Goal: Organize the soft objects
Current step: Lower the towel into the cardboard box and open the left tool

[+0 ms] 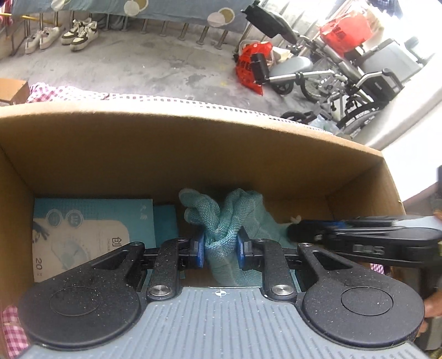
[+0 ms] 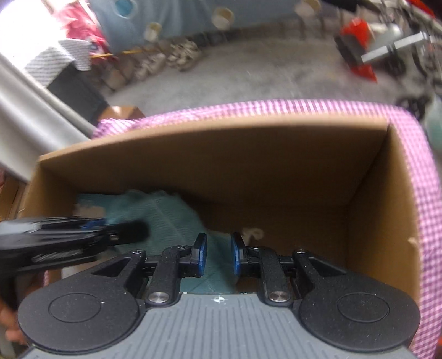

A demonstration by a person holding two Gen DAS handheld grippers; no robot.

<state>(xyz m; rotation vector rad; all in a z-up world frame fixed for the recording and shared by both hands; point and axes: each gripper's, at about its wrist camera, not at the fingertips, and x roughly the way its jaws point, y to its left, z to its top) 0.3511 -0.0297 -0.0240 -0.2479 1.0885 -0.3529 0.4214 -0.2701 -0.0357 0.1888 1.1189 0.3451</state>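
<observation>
Cloth (image 1: 221,221) sits pinched in the left gripper (image 1: 220,250) inside a cardboard box (image 1: 165,143). Right gripper (image 2: 219,255) also grasps the cloth.

I see a bare grey concrete floor (image 1: 143,63) in daylight. White sneakers (image 1: 62,34) line up under a blue sheet (image 1: 165,9) hung on a railing, and a folded wheelchair (image 1: 345,74) stands beside red plastic bags (image 1: 250,62).

A teal knitted cloth (image 1: 221,221) lies in a plain brown box (image 1: 193,143), beside a pale blue booklet (image 1: 91,232), on pink-and-white checked fabric (image 2: 414,154); the claws' pads (image 1: 199,250) are blue.
</observation>
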